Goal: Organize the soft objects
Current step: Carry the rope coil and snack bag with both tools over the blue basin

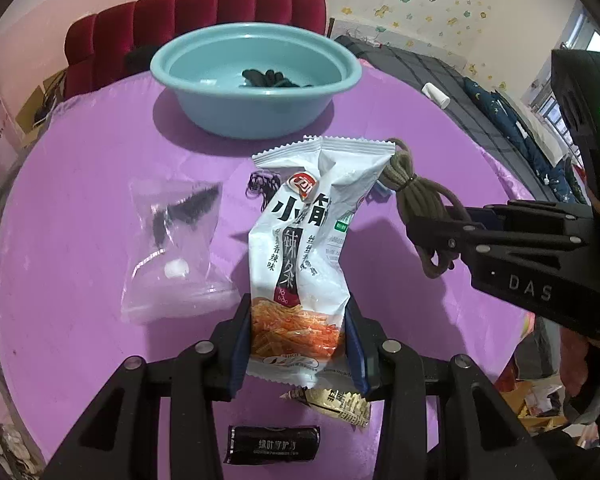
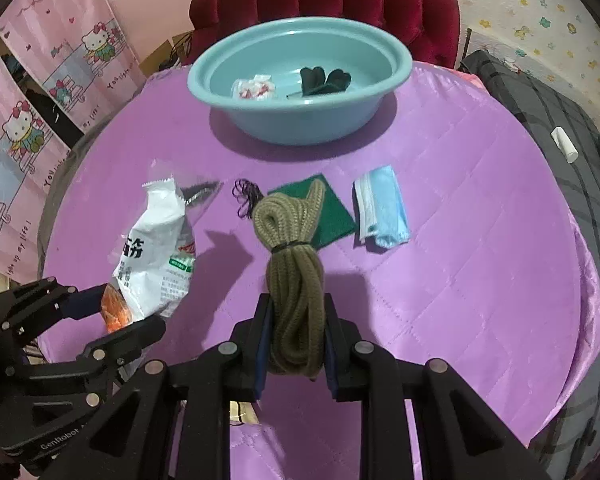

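While both grippers hold loads above the purple table, the teal basin lies straight ahead: right gripper clamps a green rope bundle lengthwise, left gripper pinches a snack packet upright.

light: soft, even indoor | shadows: dark under basin | edges: fisheye bending, black vignette | focus: sharp
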